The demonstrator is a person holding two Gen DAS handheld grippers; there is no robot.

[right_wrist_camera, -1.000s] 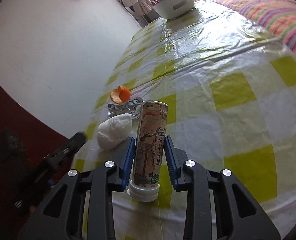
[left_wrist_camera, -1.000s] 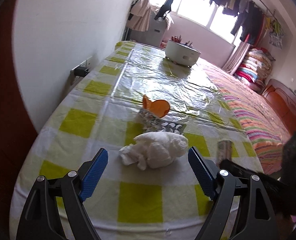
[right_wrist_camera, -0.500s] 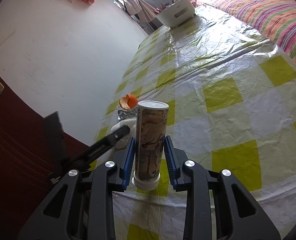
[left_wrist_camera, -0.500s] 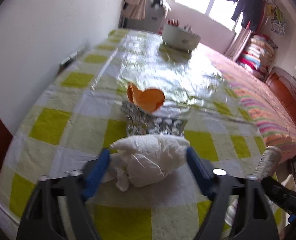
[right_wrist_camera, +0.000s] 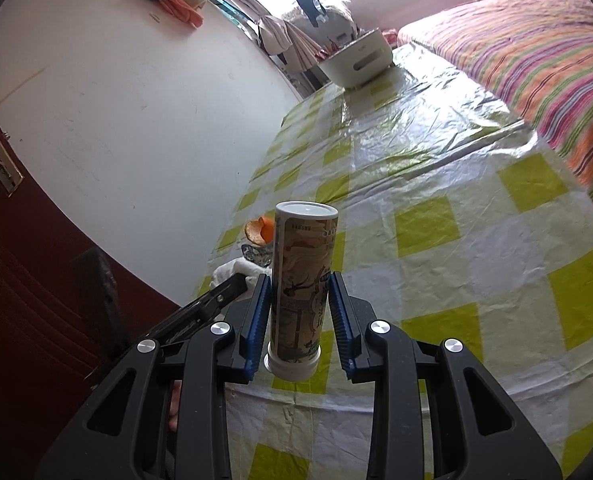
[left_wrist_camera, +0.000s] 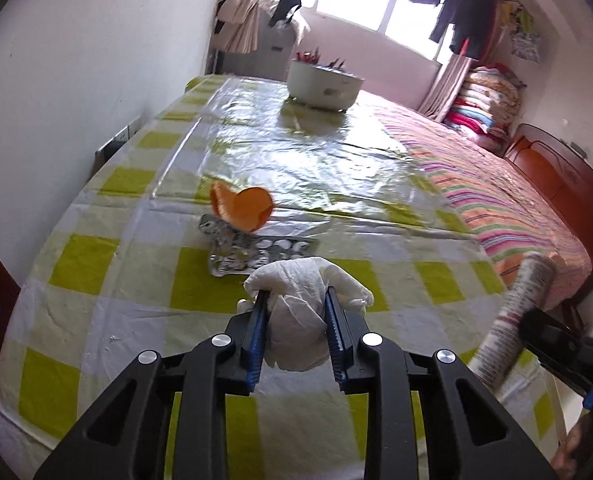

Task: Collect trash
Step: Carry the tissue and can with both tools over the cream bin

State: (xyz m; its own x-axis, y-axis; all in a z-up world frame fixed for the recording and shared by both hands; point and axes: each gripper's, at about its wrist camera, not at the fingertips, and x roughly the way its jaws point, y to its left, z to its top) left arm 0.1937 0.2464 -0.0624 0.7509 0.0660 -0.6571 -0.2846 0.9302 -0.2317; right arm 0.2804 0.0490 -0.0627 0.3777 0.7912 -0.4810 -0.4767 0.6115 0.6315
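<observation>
White crumpled tissue (left_wrist_camera: 296, 312) is clamped in the left tool (left_wrist_camera: 295, 336). The right tool (right_wrist_camera: 298, 316) grips a printed tube (right_wrist_camera: 302, 280); its writing is unreadable. Below lies a yellow-checked table (right_wrist_camera: 436, 232).

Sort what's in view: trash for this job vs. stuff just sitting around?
Trash:
- crumpled tissue, in the left gripper
- printed tube can, in the right gripper
- orange peel
- empty blister pack

Not the job:
- white basket at the table's far end
- striped bedspread
</observation>
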